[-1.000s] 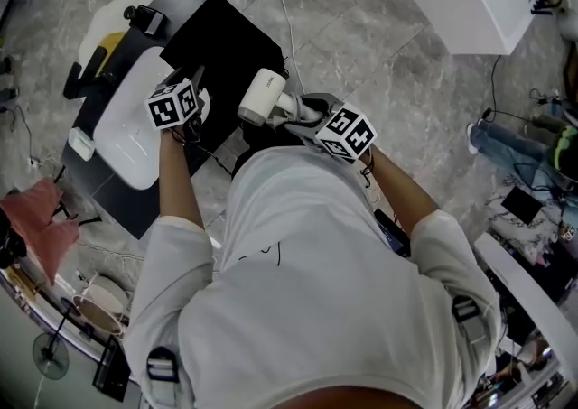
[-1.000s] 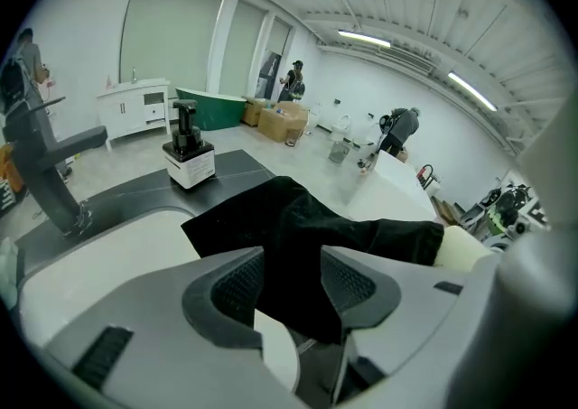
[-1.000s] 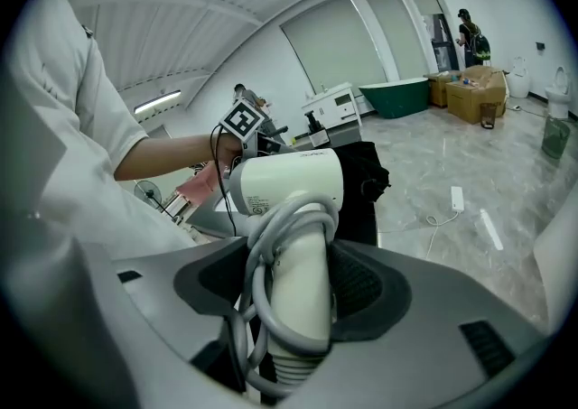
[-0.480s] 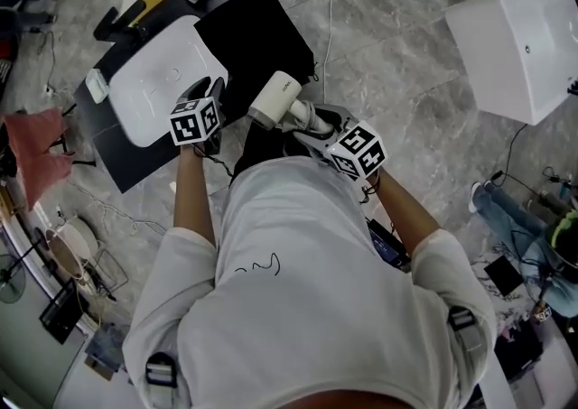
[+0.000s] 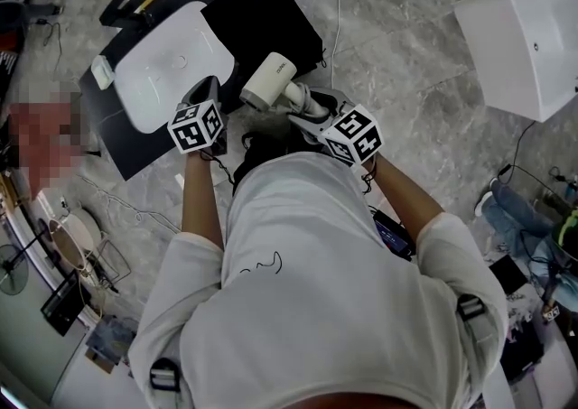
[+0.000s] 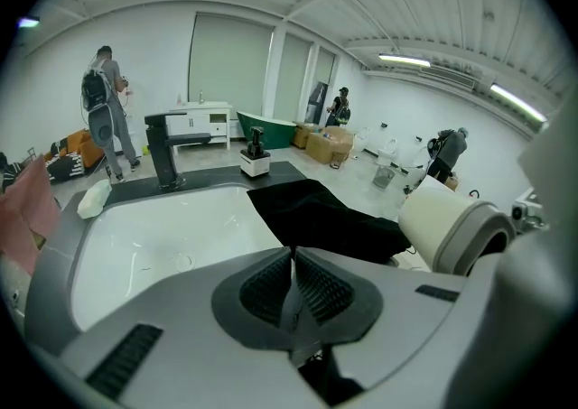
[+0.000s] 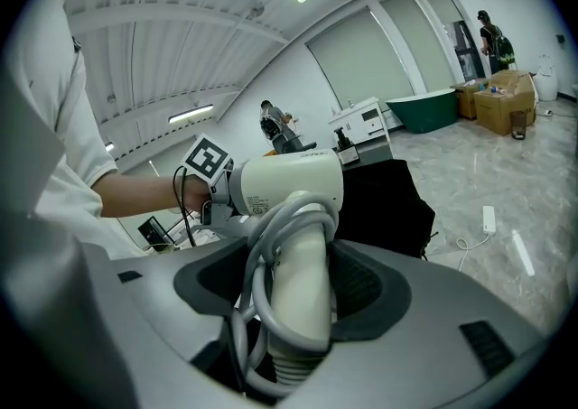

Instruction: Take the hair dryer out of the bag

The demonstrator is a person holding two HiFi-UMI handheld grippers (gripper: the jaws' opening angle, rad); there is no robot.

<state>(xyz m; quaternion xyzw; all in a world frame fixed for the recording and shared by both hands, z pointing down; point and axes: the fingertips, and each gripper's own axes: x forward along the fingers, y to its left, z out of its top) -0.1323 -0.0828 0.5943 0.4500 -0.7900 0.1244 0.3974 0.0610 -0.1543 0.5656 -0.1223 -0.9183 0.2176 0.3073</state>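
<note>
- Left gripper (image 6: 292,283): jaws have just been closing. The ribbed pads now meet, with nothing between them.
- One white basin (image 5: 172,64) lies ahead of the left gripper and a little to its left, set in a dark counter. One black tap (image 6: 163,150) stands at its far rim. The gripper's own body cuts off the basin's near edge.
- One black bag (image 5: 257,14) lies flat ahead of the left gripper and to its right, limp. I cannot make out its mouth in any view.
- One hair dryer (image 5: 268,80), cream-white, is out of the bag. It sits between the two grippers, with the barrel pointing away from the right gripper over the bag's near edge.
- One grey cord (image 7: 262,254) is looped round the handle. Its lower turns and the foot of the handle are hidden in the jaw throat.
- Right gripper (image 7: 298,299): jaws wide, clamped on the dryer's handle.
- One white box (image 5: 533,46) stands well off to the right gripper's right, cut by the frame edge.
- The person's torso hides the floor beneath both grippers.
</note>
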